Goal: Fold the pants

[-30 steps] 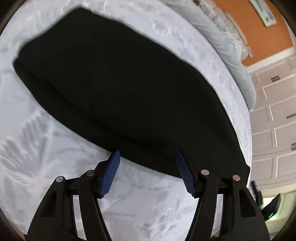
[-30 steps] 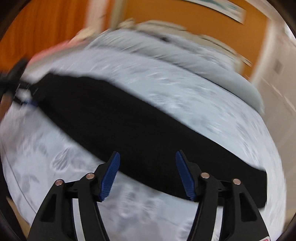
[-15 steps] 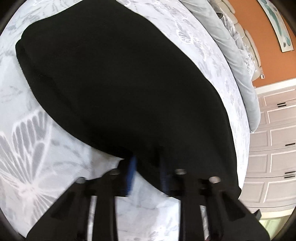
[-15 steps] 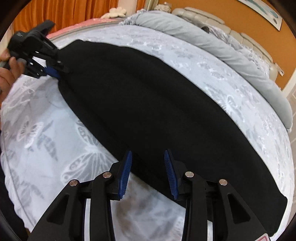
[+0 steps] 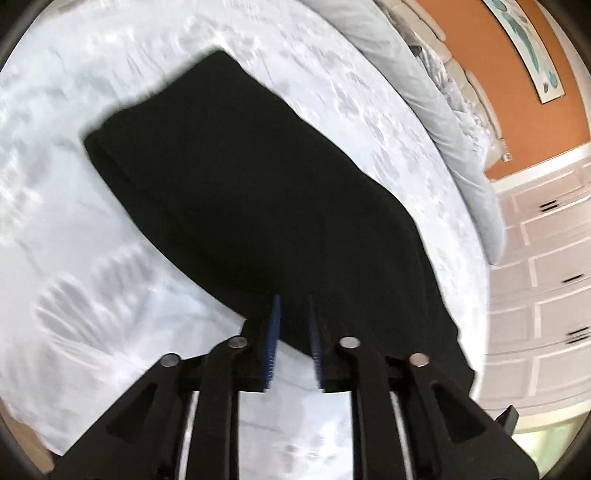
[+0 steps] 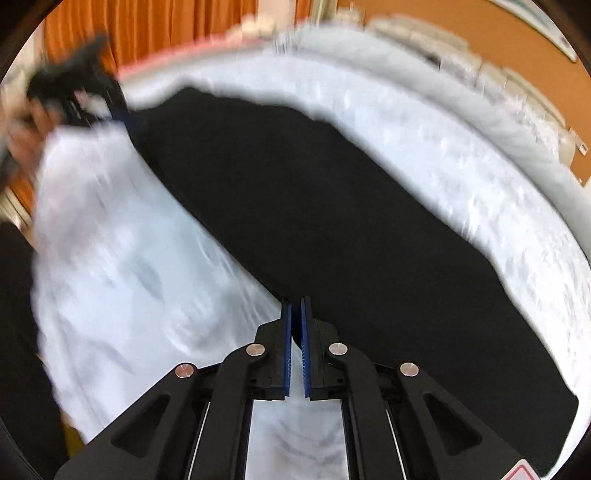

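Note:
Black pants lie folded lengthwise on a pale blue patterned bed. My left gripper is shut on the near edge of the pants, with black cloth between its blue pads. In the right wrist view the pants stretch across the bed. My right gripper is shut on their near edge, pads nearly touching. The left gripper shows blurred at the far left end of the pants, held by a hand.
A grey rolled duvet lies along the far side of the bed. An orange wall with a picture and white cupboard doors stand to the right. Orange curtains hang behind the bed.
Both grippers have closed from wide open onto the near edge of the pants. Both views are now blurred from motion, and the cloth edge has lifted with the grippers.

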### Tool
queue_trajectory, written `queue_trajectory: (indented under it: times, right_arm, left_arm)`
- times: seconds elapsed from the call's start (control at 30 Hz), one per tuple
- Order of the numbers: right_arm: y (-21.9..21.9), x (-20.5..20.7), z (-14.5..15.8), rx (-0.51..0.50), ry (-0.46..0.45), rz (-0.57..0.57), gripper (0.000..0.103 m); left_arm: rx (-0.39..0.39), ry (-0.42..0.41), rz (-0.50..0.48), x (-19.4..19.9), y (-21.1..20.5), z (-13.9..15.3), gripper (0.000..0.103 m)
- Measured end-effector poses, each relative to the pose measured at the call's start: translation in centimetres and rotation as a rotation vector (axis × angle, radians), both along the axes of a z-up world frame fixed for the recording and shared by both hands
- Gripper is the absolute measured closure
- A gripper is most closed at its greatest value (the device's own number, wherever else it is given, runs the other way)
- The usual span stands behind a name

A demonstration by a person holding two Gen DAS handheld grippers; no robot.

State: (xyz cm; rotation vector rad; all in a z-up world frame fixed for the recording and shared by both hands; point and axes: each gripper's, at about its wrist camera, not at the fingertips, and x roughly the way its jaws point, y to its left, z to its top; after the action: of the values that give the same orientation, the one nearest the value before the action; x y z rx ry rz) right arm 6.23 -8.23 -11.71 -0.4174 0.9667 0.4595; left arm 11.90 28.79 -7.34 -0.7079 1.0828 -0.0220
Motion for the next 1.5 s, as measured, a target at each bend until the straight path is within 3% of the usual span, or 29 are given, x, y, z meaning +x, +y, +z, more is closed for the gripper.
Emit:
queue_trajectory:
  times: [0.07,0.1,0.13,0.2,0.3,0.37,0.43,0.5,0.63,0.73,0.8,0.9,1.0,1.07,1.13,1.23,1.37,1.5]
  right_arm:
    - [1.2,-0.6,-0.6,-0.071,-0.029,0.032,0.091]
    - [1.8,-1.1,0.1,-0.064,-0.058,0.046,0.088]
    - [2.3,-1.4,1.0,-0.034,-0.083,0.058,0.085]
    - [3.7,-1.8,2.8,0.062,-0.122,0.084,0.073]
    - [6.6,-0.9,3.0,0.133,-0.109,0.121,0.073]
    - [8.5,-0.5,2.4,0.127,-0.097,0.144,0.073]
    - [9.7,-0.1,1.8,0.122,-0.087,0.153,0.073]
    - [10.8,0.5,1.6,0.145,-0.07,0.152,0.073]
    - [10.7,0.9,1.9,0.183,-0.061,0.151,0.073]
    - [9.5,0.8,2.1,0.19,-0.061,0.13,0.072]
    - [8.1,1.2,2.2,0.185,-0.069,0.088,0.058]
    - [5.7,2.1,2.5,0.18,-0.068,-0.013,0.057]
    - [1.3,2.7,4.5,0.204,-0.092,-0.164,0.054]
    - [-4.3,2.6,6.2,0.232,-0.138,-0.34,0.046]
    - [-10.1,2.3,7.2,0.257,-0.167,-0.521,0.043]
    - [-20.3,1.0,7.4,0.291,-0.179,-0.818,0.043]
    - [-32.6,-2.7,5.9,0.281,-0.195,-1.159,0.042]
    - [-40.0,-6.0,3.1,0.3,-0.164,-1.314,0.042]
  left_arm:
    - [0.019,-0.003,0.035,-0.1,1.3,0.1,0.063]
    - [0.005,0.0,0.059,-0.6,2.5,0.0,0.051]
    - [-0.011,0.008,0.083,-0.6,3.2,-0.2,0.047]
    - [-0.036,0.028,0.127,-0.6,4.4,-0.7,0.044]
    - [-0.064,0.041,0.155,0.5,5.3,-1.3,0.044]
    - [-0.077,0.04,0.151,1.6,5.4,-1.7,0.044]
    - [-0.056,0.051,0.153,2.6,5.8,-2.5,0.05]
    - [-0.039,0.086,0.134,3.5,6.0,-3.6,0.095]
    - [-0.132,0.05,0.158,2.2,7.3,-2.9,0.1]
    - [-0.119,-0.008,0.144,-0.1,7.5,-0.9,0.1]
    - [-0.087,0.019,0.156,-0.9,7.6,-1.3,0.099]
    - [-0.058,0.077,0.145,-0.6,7.4,-2.5,0.092]
    - [-0.005,0.068,0.141,0.0,7.5,-2.0,0.085]
    - [0.039,0.005,0.193,-0.8,7.9,-0.4,0.071]
    - [0.12,-0.043,0.237,-1.1,7.9,1.1,0.039]
    - [0.264,-0.08,0.284,-1.5,7.1,2.8,0.038]
    - [0.282,-0.103,0.232,-0.9,4.4,3.6,0.038]
    - [0.347,-0.1,0.155,0.4,0.1,3.5,0.034]
